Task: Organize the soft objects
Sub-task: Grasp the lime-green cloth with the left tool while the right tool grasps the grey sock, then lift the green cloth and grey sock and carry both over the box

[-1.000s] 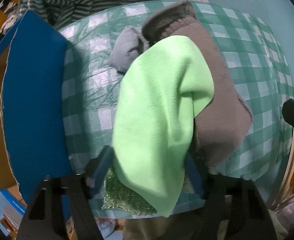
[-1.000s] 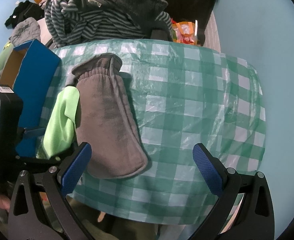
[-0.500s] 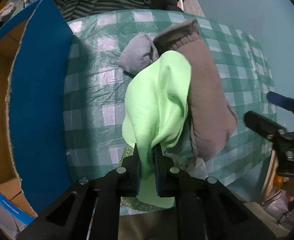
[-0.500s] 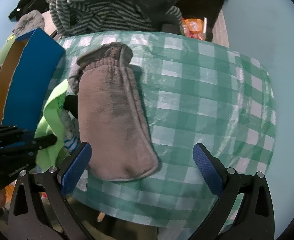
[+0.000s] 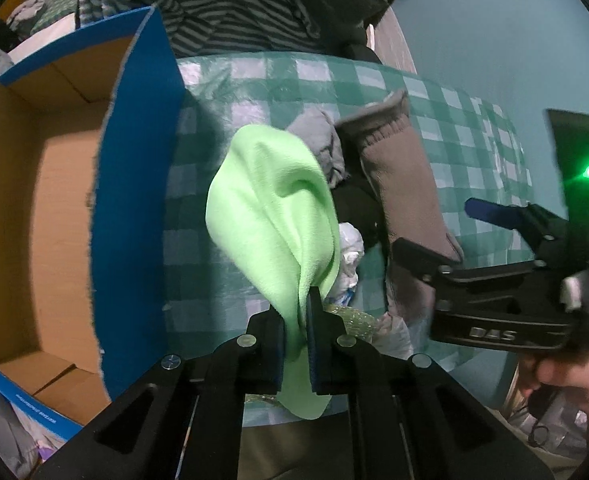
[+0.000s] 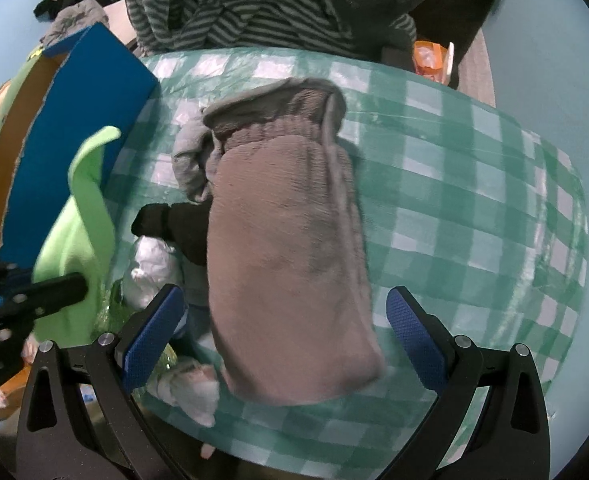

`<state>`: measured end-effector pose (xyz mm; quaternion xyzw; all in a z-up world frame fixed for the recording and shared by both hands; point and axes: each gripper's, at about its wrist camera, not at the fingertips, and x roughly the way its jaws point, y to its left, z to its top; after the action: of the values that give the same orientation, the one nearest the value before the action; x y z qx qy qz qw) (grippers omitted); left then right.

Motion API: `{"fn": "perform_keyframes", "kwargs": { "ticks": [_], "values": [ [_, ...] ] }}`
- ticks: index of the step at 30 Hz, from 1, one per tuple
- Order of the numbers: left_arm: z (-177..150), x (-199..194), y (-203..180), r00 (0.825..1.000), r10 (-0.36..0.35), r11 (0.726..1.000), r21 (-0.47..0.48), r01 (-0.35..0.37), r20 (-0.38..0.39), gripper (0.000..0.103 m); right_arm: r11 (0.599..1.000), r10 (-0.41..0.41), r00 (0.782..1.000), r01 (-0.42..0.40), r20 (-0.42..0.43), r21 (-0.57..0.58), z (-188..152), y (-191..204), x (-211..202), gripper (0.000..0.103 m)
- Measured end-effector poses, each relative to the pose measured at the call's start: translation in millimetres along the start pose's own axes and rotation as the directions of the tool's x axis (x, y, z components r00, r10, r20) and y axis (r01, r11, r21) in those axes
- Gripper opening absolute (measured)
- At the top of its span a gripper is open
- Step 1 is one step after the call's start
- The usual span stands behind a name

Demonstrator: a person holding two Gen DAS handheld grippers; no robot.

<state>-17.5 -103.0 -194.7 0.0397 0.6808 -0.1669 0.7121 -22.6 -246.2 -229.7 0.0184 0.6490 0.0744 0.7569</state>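
Just beside the box's blue wall [image 5: 134, 208], tongs-pinched green cloth [image 5: 278, 208].

1 green cloth [image 5: 278, 216], 1 brown mitten [image 6: 290, 264], 1 box [image 5: 134, 184].

A round table [image 6: 474, 184] draped in a shiny green-and-white checked plastic cloth stands against plain pale blue walls [image 5: 494, 28]. Behind it, striped and dark garments [image 6: 254, 4] are heaped high. Light is dim and cool, and the cloth's wrinkles catch a faint glare.
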Motion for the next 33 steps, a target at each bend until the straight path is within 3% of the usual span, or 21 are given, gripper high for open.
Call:
{"fn": "perform_keyframes", "kwargs": {
  "ticks": [2, 4, 6, 12, 19, 33],
  "values": [
    [-0.8, -5.9, 4.4, 1.000, 0.010, 1.000, -0.001, -0.010, 0.009, 0.009, 1.000, -0.020, 1.000, 0.020, -0.016, -0.001, 0.3, 2.9, 7.2, 0.100],
    [0.3, -8.6, 6.2, 1.000, 0.015, 1.000, -0.006, -0.015, 0.017, 0.009, 1.000, -0.016, 0.999, 0.016, -0.042, 0.007, 0.0, 1.7, 15.0, 0.089],
    [0.4, -13.6, 11.8, 1.000, 0.014, 1.000, -0.011, -0.013, 0.022, 0.009, 0.999, 0.029, 0.997, -0.026, -0.071, 0.037, -0.7, -3.6, 19.9, 0.070],
    [2.5, -25.1, 16.5, 0.999, 0.015, 1.000, -0.006, -0.015, 0.043, 0.009, 0.992, 0.099, 0.994, -0.094, -0.053, 0.088, -4.2, -22.0, 8.3, 0.032],
    [4.4, -42.3, 18.1, 0.997, 0.025, 0.999, 0.025, -0.027, 0.074, 0.009, 0.987, 0.128, 0.992, -0.127, -0.007, 0.094, -5.5, -31.4, -17.4, 0.024],
    [7.8, -69.3, 19.4, 0.991, 0.048, 0.997, 0.058, -0.056, 0.124, 0.009, 0.989, 0.132, 0.989, -0.136, 0.072, 0.060, 3.5, -12.6, -70.8, 0.024]
  ]
}}
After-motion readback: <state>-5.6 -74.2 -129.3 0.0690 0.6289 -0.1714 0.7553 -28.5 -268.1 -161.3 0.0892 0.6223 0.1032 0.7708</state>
